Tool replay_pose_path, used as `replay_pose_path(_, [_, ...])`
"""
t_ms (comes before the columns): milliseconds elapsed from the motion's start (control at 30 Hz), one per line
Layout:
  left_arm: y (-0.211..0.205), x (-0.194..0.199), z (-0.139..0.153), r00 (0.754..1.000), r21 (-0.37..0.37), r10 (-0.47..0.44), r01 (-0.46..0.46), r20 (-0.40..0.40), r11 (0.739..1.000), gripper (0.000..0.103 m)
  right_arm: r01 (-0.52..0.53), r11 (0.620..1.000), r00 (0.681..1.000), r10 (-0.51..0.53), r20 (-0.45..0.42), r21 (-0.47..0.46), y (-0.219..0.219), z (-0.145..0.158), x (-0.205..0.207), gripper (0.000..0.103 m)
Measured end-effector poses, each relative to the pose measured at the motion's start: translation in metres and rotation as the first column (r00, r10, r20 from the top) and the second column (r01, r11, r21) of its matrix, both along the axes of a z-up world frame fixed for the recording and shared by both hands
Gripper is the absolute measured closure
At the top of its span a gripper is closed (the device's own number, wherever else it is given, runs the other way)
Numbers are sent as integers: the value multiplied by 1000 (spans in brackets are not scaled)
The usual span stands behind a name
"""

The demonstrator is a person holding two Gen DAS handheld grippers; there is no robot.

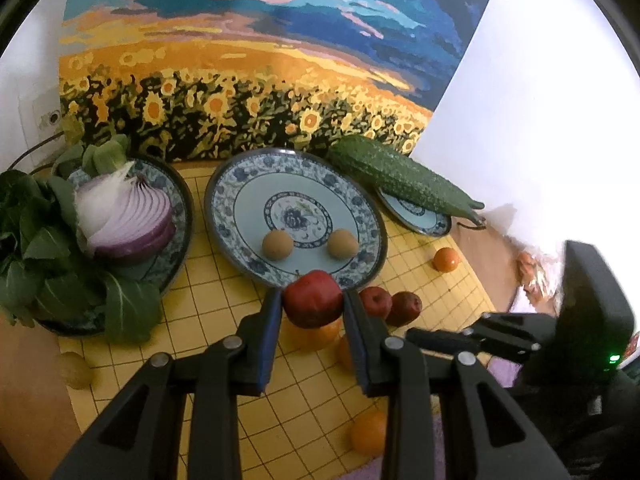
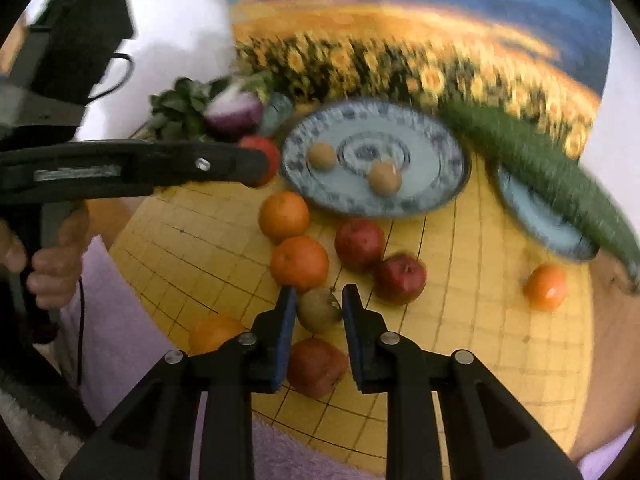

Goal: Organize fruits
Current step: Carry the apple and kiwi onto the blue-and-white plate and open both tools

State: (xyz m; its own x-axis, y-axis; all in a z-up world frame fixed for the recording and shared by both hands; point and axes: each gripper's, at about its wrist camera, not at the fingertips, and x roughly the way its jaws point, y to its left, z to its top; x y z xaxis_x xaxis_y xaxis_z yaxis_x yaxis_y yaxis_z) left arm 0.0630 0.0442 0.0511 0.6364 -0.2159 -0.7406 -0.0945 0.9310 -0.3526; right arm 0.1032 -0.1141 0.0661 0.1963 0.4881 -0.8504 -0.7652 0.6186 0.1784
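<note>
Far left there's a patterned plate (image 1: 182, 204) with half a purple onion (image 1: 128, 216) and leafy greens (image 1: 36, 248). Next, the left gripper (image 1: 313, 300) is clamped on a dark red round fruit (image 1: 313, 298), held up just at the near rim of the blue-and-white floral plate (image 1: 360, 208) carrying two small brown round fruits (image 1: 276, 244). Over right, the right gripper (image 2: 319, 300) has its fingers apart either side of a brownish-green kiwi (image 2: 320, 310) on the yellow grid mat (image 2: 460, 280), oranges (image 2: 299, 263) just beside it.
</note>
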Motion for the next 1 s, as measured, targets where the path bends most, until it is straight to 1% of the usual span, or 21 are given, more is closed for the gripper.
replay_pose_path(67, [1, 1, 2, 1000, 5, 5, -5, 2, 1000, 71, 3, 1000, 1000, -3, 20, 29, -4, 12, 4, 78])
replay_pose_path(133, [3, 3, 4, 1000, 17, 18, -18, 14, 1000, 71, 30, 998, 999, -32, 30, 60, -6, 23, 12, 78])
replay_pose_path(233, [6, 10, 5, 998, 42, 44, -46, 41, 998, 71, 68, 992, 997, -71, 22, 109, -5, 31, 25, 78])
replay_pose_path(300, [10, 18, 0, 996, 60, 75, -78, 48, 995, 70, 87, 988, 996, -88, 0, 131, -1, 31, 32, 78])
replay_pose_path(333, [12, 22, -2, 995, 65, 86, -89, 43, 994, 70, 98, 986, 995, -96, -21, 138, 4, 27, 38, 78])
replay_pose_path(400, [16, 30, -6, 993, 67, 115, -118, 40, 991, 71, 106, 985, 994, -102, -32, 133, 13, 21, 45, 78])
replay_pose_path(500, [24, 41, -11, 986, 49, 154, -158, 68, 986, 71, 106, 987, 993, -100, -54, 117, 27, 8, 54, 78])
replay_pose_path(567, [27, 50, -17, 984, 37, 172, -174, 44, 984, 71, 106, 987, 992, -97, -85, 117, 34, -3, 59, 78])
replay_pose_path(633, [29, 58, -25, 983, 23, 185, -185, 18, 982, 71, 102, 989, 991, -92, -94, 111, 39, -9, 61, 78])
replay_pose_path(700, [30, 64, -31, 983, 9, 184, -184, 4, 983, 71, 91, 991, 992, -81, -99, 103, 43, -15, 63, 78])
replay_pose_path(767, [28, 67, -35, 988, -12, 155, -156, -10, 988, 71, 85, 992, 991, -75, -109, 89, 45, -22, 66, 78])
replay_pose_path(833, [23, 69, -38, 991, -18, 130, -130, -15, 991, 70, 90, 989, 988, -75, -132, 114, 41, -25, 69, 77])
replay_pose_path(900, [21, 70, -38, 993, -16, 121, -122, -12, 992, 70, 101, 988, 984, -81, -161, 119, 37, -25, 73, 76])
replay_pose_path(967, [19, 72, -38, 994, -41, 105, -106, -18, 994, 70, 117, 985, 976, -91, -197, 125, 29, -23, 78, 76])
replay_pose_path(1000, [19, 72, -38, 994, -42, 104, -105, -16, 994, 70, 130, 979, 974, -96, -203, 158, 22, -18, 81, 74])
